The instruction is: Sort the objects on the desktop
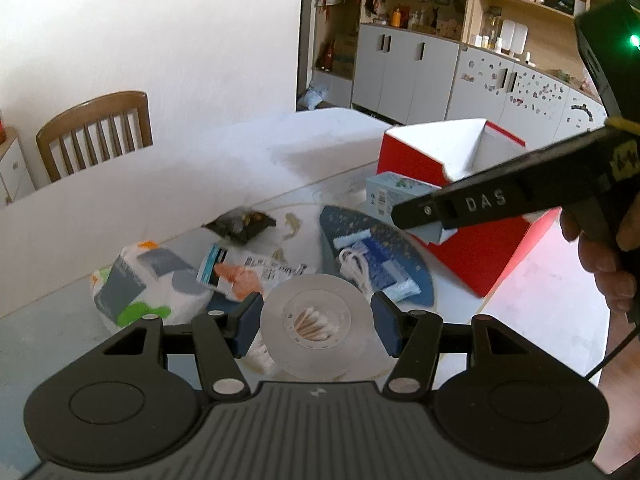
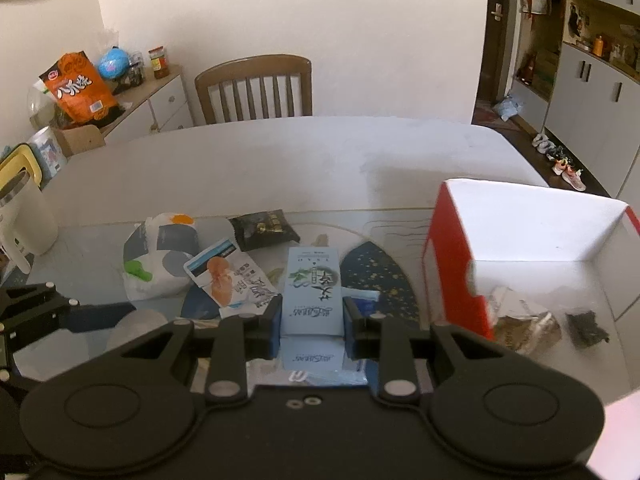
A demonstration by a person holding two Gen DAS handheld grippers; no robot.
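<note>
Left gripper (image 1: 316, 326) jaws clamped on a round clear plastic cotton-swab tub (image 1: 314, 322), right gripper (image 2: 312, 326) jaws gripping a pale blue rectangular carton (image 2: 313, 292), both above the cluttered bench (image 2: 280, 160)

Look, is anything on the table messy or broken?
Nothing looks broken or spilled. The packets lie jumbled and overlapping beside the white bag, not yet sorted. The red box already holds a couple of packets. Each gripper holds one thing: cotton swab tub, blue box.
</note>
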